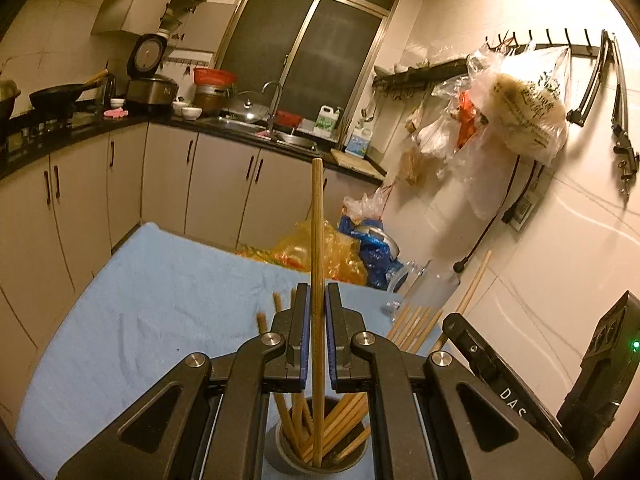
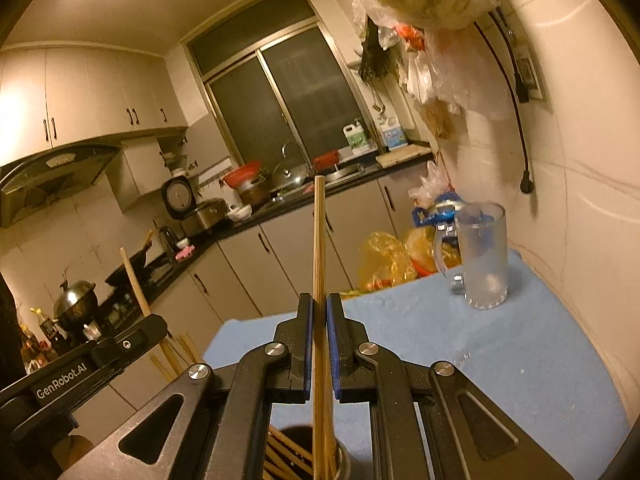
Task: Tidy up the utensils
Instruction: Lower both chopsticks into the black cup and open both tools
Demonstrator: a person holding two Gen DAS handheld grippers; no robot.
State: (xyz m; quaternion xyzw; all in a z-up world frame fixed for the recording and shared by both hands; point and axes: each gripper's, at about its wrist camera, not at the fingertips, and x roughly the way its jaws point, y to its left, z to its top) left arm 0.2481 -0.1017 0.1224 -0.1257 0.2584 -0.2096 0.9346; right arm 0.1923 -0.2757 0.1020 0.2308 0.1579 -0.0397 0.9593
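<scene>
A: What does the left gripper (image 1: 318, 308) hold?

B: Its jaws are closed tight on one long wooden chopstick (image 1: 317, 240), which stands almost upright. The lower end is already inside the dark round metal holder (image 1: 280, 454), at six o'clock below the gripper.

A: And the right gripper (image 2: 319, 316)?

B: The same: it is clamped on a second long wooden chopstick (image 2: 319, 248), with the tip going down into the dark holder (image 2: 342, 460) at six o'clock.

A: So how far is the work?

B: I judge it well advanced. Many chopsticks lean in the holder already. Some loose chopsticks (image 1: 416, 326) still show past the left gripper at about two o'clock, over the light blue cloth (image 1: 160, 300); I cannot tell if they lie on the cloth or stand in something.

A: Anything else on the cloth?

B: A frosted glass mug with a handle (image 2: 482, 256), at about one o'clock from the right gripper, well apart. It looks empty.

A: What is left?

B: To release these two into the holder, I think, then deal with the loose ones.
</scene>
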